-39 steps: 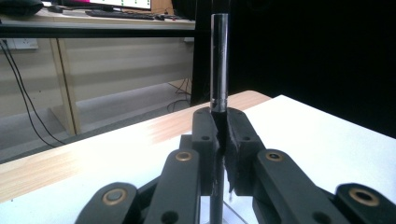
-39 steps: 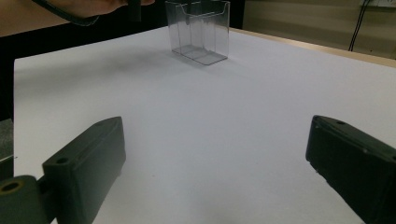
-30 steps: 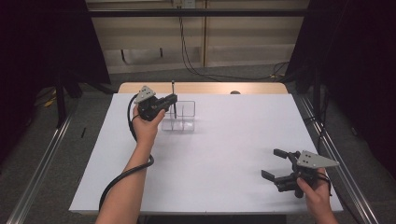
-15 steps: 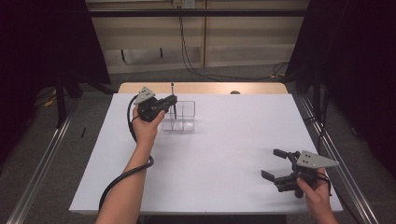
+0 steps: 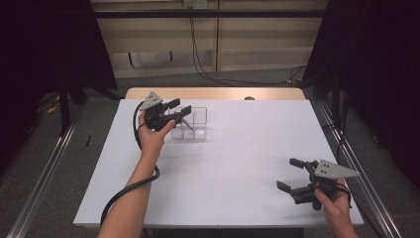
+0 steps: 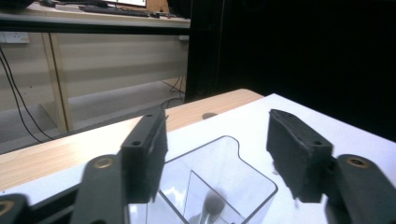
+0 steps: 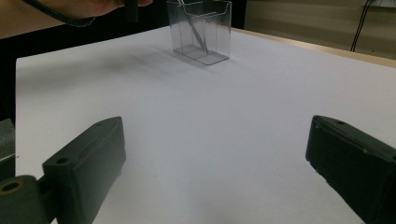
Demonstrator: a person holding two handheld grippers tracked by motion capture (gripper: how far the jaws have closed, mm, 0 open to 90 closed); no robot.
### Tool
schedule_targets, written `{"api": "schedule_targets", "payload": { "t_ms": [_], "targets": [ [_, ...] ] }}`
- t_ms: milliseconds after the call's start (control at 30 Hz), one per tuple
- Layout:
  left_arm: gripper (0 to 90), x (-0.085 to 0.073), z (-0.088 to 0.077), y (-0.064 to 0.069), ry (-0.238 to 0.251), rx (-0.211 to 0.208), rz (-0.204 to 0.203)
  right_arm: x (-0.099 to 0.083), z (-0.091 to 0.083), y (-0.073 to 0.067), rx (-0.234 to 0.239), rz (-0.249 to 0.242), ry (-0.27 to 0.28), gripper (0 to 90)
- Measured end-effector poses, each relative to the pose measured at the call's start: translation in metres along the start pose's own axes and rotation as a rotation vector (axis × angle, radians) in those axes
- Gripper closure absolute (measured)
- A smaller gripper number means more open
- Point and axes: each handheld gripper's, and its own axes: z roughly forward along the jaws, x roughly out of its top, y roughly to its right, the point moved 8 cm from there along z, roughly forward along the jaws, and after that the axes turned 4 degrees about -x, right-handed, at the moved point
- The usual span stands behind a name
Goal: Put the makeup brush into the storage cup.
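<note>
While the left gripper (image 5: 177, 108) hangs over the clear holder (image 5: 192, 124), its fingers have just been opening & stand apart w/ nothing clamped; a thin dark-tipped stick (image 5: 184, 121) leans inside the see-through, partitioned box. Holder sits near the far-left of the white counter (image 5: 237, 163), close to the far edge. Right gripper (image 5: 293, 174), fingers wide apart, rests near-right; broad bare counter lies btw them.
</note>
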Motion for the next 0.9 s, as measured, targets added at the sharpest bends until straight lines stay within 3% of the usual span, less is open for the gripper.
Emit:
{"api": "schedule_targets", "payload": {
  "t_ms": [333,700,900],
  "targets": [
    [15.4,0.001,-0.006,0.004,0.009,-0.024,-0.008,0.0,0.0,0.0,0.002,-0.002,-0.003,4.6],
    [3.7,0.001,-0.013,0.006,0.029,-0.049,-0.021,0.0,0.001,0.0,0.002,-0.003,-0.002,4.6],
    [0.7,-0.001,-0.017,0.01,0.029,-0.068,0.003,0.0,0.001,0.0,0.001,-0.003,-0.002,4.6]
  ]
}}
